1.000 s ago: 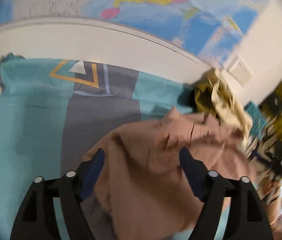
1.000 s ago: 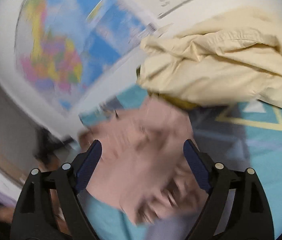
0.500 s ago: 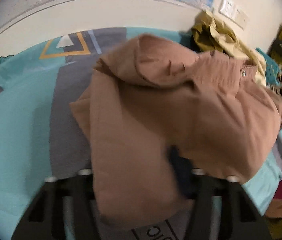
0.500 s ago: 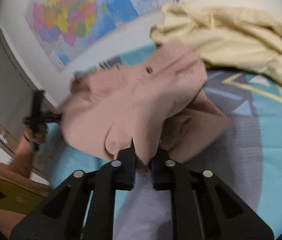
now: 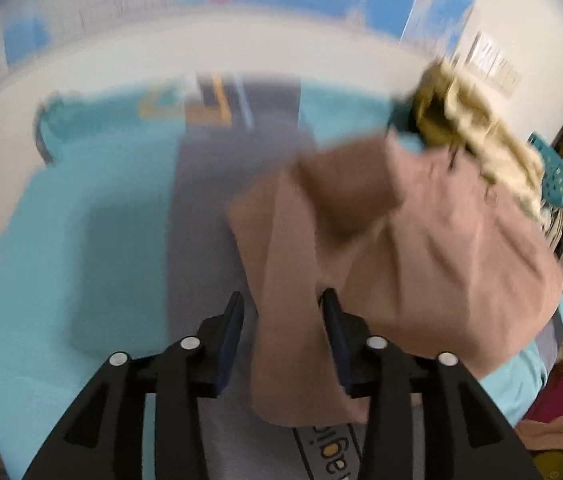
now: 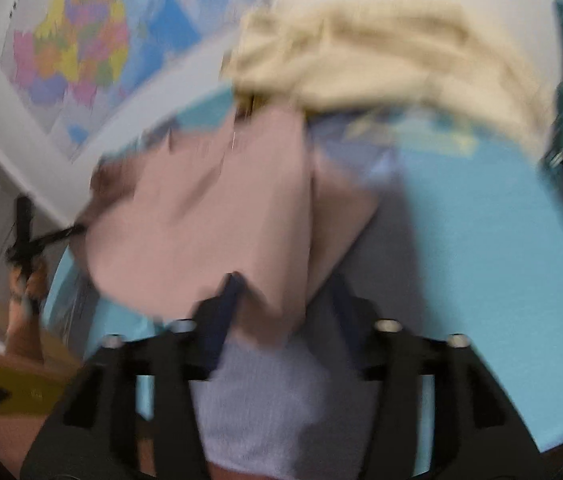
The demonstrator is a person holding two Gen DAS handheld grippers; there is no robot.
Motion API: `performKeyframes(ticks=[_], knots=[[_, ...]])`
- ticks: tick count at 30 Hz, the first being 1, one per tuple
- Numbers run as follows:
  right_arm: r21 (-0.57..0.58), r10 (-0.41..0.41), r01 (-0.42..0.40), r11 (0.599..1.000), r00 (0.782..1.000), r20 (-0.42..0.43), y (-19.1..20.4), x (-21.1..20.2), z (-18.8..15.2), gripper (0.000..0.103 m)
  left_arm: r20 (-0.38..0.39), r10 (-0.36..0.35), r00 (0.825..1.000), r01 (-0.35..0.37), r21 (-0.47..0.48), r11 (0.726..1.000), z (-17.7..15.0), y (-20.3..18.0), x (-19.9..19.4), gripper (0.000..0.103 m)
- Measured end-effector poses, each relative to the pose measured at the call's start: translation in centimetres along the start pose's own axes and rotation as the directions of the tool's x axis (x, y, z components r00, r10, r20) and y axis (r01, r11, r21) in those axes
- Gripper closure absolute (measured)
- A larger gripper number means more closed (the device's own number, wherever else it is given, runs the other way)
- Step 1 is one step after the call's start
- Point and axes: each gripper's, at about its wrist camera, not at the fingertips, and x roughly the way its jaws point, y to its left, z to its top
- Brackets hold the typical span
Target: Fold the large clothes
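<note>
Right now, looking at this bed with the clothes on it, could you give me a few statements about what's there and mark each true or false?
1. A pinkish-brown garment lies on the bed. True.
2. The bedcover is red all over. False: it is turquoise with a grey band down the middle.
3. A cream-coloured garment is heaped at the far side of the bed, beyond the pinkish one. True.
4. The wall behind the bed is bare. False: a coloured map hangs there.
5. The left tool is clamped tight, its fingers touching. False: its fingers stand apart, with a strip of the pinkish-brown garment between them.
</note>
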Motion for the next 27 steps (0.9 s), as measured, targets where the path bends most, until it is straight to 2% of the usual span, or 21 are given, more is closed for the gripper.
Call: performKeyframes(ticks=[1, 2, 4, 5, 6, 7, 8, 11, 13, 14, 16, 17, 18, 20, 23, 25, 26, 27], knots=[[-0.023, 0.002, -0.002, 1.0, 1.0, 0.031, 0.6, -0.7, 0.7, 0.049, 0.043, 0.001, 0.999, -0.001, 0.02, 1.0, 0.4, -0.4, -1.0, 0.047], [-0.045, 0.016, -0.013, 0.999, 0.998, 0.055, 1.3, -1.2, 1.2, 0.048, 0.068, 0.0, 0.998, -0.003, 0.04, 0.999, 0.7, -0.9, -1.6, 0.044], [-0.104, 0.055, -0.045, 0.994, 0.994, 0.09, 3.7, -1.0, 3.0, 0.037, 0.107, -0.008, 0.994, -0.005, 0.127, 0.992, 1.7, -3.2, -2.2, 0.038], [-0.144, 0.068, -0.054, 0.988, 0.993, 0.094, 5.5, 0.0, 4.1, 0.031, 0.102, -0.013, 0.995, -0.005, 0.174, 0.985, 2.1, -4.6, -1.9, 0.035], [-0.166, 0.067, -0.053, 0.985, 0.994, 0.081, 6.6, 1.0, 4.5, 0.031, 0.095, -0.012, 0.995, -0.008, 0.204, 0.979, 2.5, -5.6, -1.3, 0.033], [-0.193, 0.064, -0.053, 0.98, 0.997, 0.051, 7.9, 2.6, 5.1, 0.03, 0.079, -0.013, 0.997, -0.006, 0.229, 0.973, 2.8, -6.6, -0.4, 0.033], [-0.217, 0.049, -0.044, 0.975, 0.999, 0.015, 9.1, 4.7, 5.7, 0.024, 0.045, -0.015, 0.999, 0.003, 0.256, 0.967, 3.3, -7.6, 1.0, 0.033], [-0.253, -0.013, -0.008, 0.968, 0.997, -0.081, 10.9, 9.9, 6.4, 0.023, -0.01, 0.04, 0.999, -0.036, 0.27, 0.962, 4.2, -9.0, 4.2, 0.038], [-0.266, -0.044, 0.008, 0.964, 0.991, -0.129, 11.4, 12.7, 6.4, 0.023, -0.029, 0.118, 0.993, -0.105, 0.271, 0.957, 4.9, -9.3, 6.4, 0.051], [-0.275, -0.074, 0.031, 0.961, 0.986, -0.148, 11.4, 13.9, 6.3, 0.023, -0.052, 0.123, 0.991, -0.106, 0.255, 0.961, 5.4, -9.0, 7.5, 0.056], [-0.281, -0.107, 0.056, 0.958, 0.98, -0.168, 11.1, 15.3, 6.2, 0.037, -0.092, 0.09, 0.992, -0.07, 0.206, 0.976, 6.1, -8.3, 8.6, 0.079], [-0.291, -0.127, 0.073, 0.954, 0.978, -0.169, 10.9, 15.8, 6.1, 0.066, -0.097, 0.082, 0.992, -0.064, 0.182, 0.981, 6.5, -7.9, 8.9, 0.083], [-0.302, -0.143, 0.086, 0.949, 0.975, -0.171, 10.7, 16.1, 6.1, 0.099, -0.096, 0.071, 0.993, -0.055, 0.163, 0.985, 7.0, -7.4, 9.1, 0.087], [-0.307, -0.13, 0.082, 0.948, 0.982, -0.14, 10.6, 15.4, 6.4, 0.1, -0.094, 0.031, 0.995, -0.021, 0.11, 0.994, 7.8, -6.7, 9.0, 0.09], [-0.288, -0.095, 0.088, 0.954, 0.995, -0.01, 10.7, 11.9, 7.4, 0.101, -0.058, -0.001, 0.998, 0.004, 0.048, 0.999, 9.4, -5.7, 8.4, 0.091], [-0.268, -0.057, 0.076, 0.96, 0.996, 0.075, 10.8, 9.7, 8.2, 0.101, -0.038, -0.027, 0.999, 0.028, 0.023, 0.999, 10.2, -5.5, 8.0, 0.091], [-0.271, -0.063, 0.102, 0.957, 0.987, 0.148, 11.0, 8.5, 8.8, 0.101, -0.019, -0.042, 0.999, 0.042, 0.008, 0.999, 10.6, -5.3, 7.8, 0.09], [-0.274, -0.079, 0.126, 0.954, 0.981, 0.175, 11.0, 8.4, 9.1, 0.101, -0.009, -0.035, 0.999, 0.035, -0.006, 0.999, 10.9, -5.2, 7.9, 0.08]])
